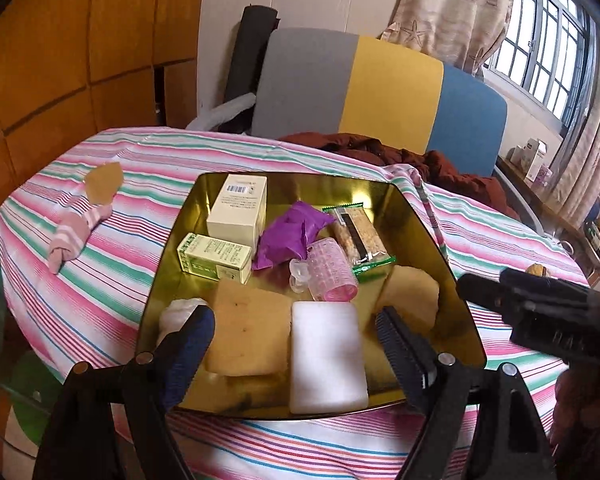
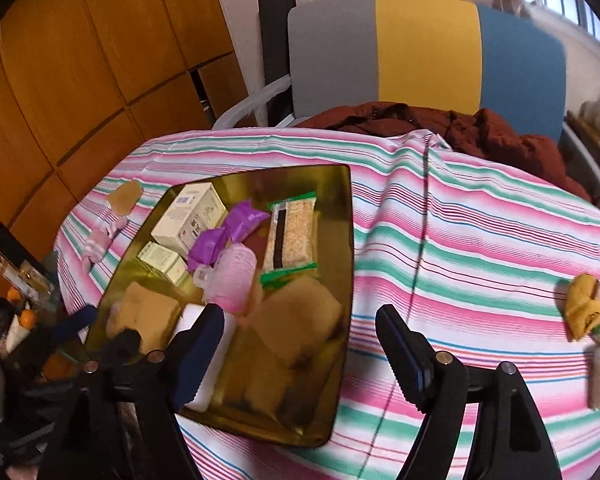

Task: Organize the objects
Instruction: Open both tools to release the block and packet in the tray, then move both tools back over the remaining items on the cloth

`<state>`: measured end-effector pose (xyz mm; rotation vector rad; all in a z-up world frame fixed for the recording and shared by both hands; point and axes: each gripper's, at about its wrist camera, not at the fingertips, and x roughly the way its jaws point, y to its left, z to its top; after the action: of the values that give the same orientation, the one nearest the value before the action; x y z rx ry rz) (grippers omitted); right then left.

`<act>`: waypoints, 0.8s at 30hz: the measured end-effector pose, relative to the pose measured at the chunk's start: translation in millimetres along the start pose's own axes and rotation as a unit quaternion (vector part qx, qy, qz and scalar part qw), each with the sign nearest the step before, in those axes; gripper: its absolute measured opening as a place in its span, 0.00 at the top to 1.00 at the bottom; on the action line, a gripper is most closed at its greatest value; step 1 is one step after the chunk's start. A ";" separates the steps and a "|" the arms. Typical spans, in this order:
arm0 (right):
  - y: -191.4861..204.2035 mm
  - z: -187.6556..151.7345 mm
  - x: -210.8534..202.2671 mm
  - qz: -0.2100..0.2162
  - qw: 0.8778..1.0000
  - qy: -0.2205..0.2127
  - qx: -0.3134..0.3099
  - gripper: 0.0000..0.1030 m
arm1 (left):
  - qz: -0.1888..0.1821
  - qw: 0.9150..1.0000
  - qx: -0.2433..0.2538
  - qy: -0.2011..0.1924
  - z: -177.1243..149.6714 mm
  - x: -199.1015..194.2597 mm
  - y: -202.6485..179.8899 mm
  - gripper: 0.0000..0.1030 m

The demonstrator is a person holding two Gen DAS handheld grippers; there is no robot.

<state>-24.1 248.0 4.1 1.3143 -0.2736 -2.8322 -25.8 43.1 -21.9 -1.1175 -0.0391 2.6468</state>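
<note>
A: In the left wrist view we see the gold tray [image 1: 420,216] on the striped tablecloth [image 1: 100,300]. The left gripper [image 1: 296,330] hangs over the tray's near edge, jaws spread wide with nothing between the pads; a white block [image 1: 326,356] and a tan sponge [image 1: 246,332] lie below them in the tray.

B: Beyond the tray we see a grey, yellow and blue chair back [image 1: 380,92], wooden cabinets to its left, a curtained window to its right. A rolled pink sock [image 1: 74,236] lies on the cloth left of the tray.

A: In the right wrist view the right gripper [image 2: 300,340] stands open and empty over the tray's [image 2: 340,184] right rim.

B: Well right of the tray we see a yellow bundle [image 2: 584,306] on the cloth [image 2: 480,240].
</note>
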 end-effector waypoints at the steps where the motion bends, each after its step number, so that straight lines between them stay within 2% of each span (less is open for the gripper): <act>1: 1.0 -2.9 -1.5 -0.007 1.000 0.000 -0.003 0.22 | 0.002 1.000 0.000 -0.004 0.3 -2.8 0.0 0.18; 10: 4.5 -21.6 -16.5 -0.042 0.999 -0.011 -0.025 0.18 | 0.002 1.000 0.001 -0.015 -0.6 -15.8 -0.4 0.18; 16: -8.1 -30.0 -26.9 -0.052 0.998 -0.018 -0.009 0.16 | -0.001 1.000 0.008 -0.013 -1.6 -16.7 -4.4 0.18; 24: -18.2 -35.7 -32.6 -0.060 0.998 -0.020 0.005 0.15 | -0.028 0.999 0.013 -0.016 -0.9 -18.0 -8.5 0.18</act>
<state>25.2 263.1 3.3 1.3212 -0.2154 -2.9619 -11.1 46.6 -8.8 -1.0511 -0.0413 2.6076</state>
